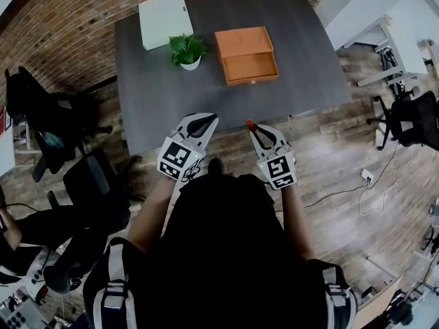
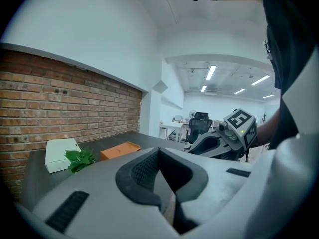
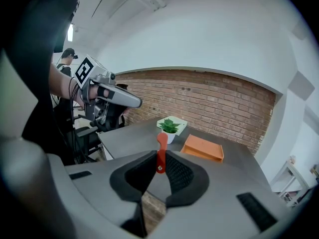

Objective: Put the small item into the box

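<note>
On the floor at the far left, black office chairs [image 1: 89,184] stand beside the dark grey bench [image 1: 288,53], partly cut off by the picture's edge. At the bench's far left corner, next to the brick wall, lies a flat white rectangular box [image 1: 164,19]. Just to its right stands a small green plant in a white pot [image 1: 187,50]. Right of the plant, near it but apart, sits the orange rectangular box [image 1: 247,55]. Its nearer half looks sunken, but the inside is too small to read.

At the near edge of the bench, the left tool [image 1: 206,118] is held above the rim. In the left gripper view its dark ribbed pads [image 2: 144,171] meet at the tip with nothing between them, so it is closed and empty.

To its right, the right tool [image 1: 252,127] is held level with the left one, well short of the orange box. It is clamped on a small, thin red strip-shaped item [image 3: 161,148]. The strip stands upright out of the pads and has a small pale dot near its lower end. Its bottom is hidden between the pads, and what kind of thing it is cannot be made out. In the head view only its red tip [image 1: 250,123] shows.

The person's dark torso hides the floor below both tools.
</note>
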`<state>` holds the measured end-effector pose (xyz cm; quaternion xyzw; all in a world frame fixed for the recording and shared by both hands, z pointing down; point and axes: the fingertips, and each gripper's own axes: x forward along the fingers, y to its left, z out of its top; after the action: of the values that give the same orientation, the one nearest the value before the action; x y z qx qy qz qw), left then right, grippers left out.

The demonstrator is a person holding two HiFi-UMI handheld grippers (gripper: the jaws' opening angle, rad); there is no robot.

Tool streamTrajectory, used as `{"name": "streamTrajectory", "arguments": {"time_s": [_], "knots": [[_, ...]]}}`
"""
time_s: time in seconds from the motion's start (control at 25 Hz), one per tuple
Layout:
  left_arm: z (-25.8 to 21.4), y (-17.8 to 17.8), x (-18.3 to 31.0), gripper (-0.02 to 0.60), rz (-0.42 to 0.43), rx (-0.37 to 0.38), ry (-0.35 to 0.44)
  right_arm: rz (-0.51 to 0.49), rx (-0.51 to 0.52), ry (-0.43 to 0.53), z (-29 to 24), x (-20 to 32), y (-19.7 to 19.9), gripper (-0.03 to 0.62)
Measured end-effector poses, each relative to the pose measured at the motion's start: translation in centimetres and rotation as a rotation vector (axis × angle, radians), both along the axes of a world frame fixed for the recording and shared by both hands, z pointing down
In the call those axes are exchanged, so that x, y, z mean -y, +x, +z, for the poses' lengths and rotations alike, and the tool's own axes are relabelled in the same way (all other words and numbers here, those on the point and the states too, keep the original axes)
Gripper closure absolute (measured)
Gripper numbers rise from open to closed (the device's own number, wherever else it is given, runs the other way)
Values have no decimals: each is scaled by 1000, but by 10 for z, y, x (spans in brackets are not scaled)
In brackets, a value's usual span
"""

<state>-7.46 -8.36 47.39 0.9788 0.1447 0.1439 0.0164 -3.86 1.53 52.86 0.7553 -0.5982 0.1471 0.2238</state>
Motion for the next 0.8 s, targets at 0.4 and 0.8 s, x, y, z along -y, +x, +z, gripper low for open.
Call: {"name": "streamTrajectory", "arguments": {"time_s": [0.4, 0.8], "knots": [[9, -19, 43, 558, -107, 12, -9, -6, 10, -7, 9, 20, 13, 525], [15, 1, 66, 558, -211, 21, -19, -69, 14, -24, 15, 37, 50, 525]]}}
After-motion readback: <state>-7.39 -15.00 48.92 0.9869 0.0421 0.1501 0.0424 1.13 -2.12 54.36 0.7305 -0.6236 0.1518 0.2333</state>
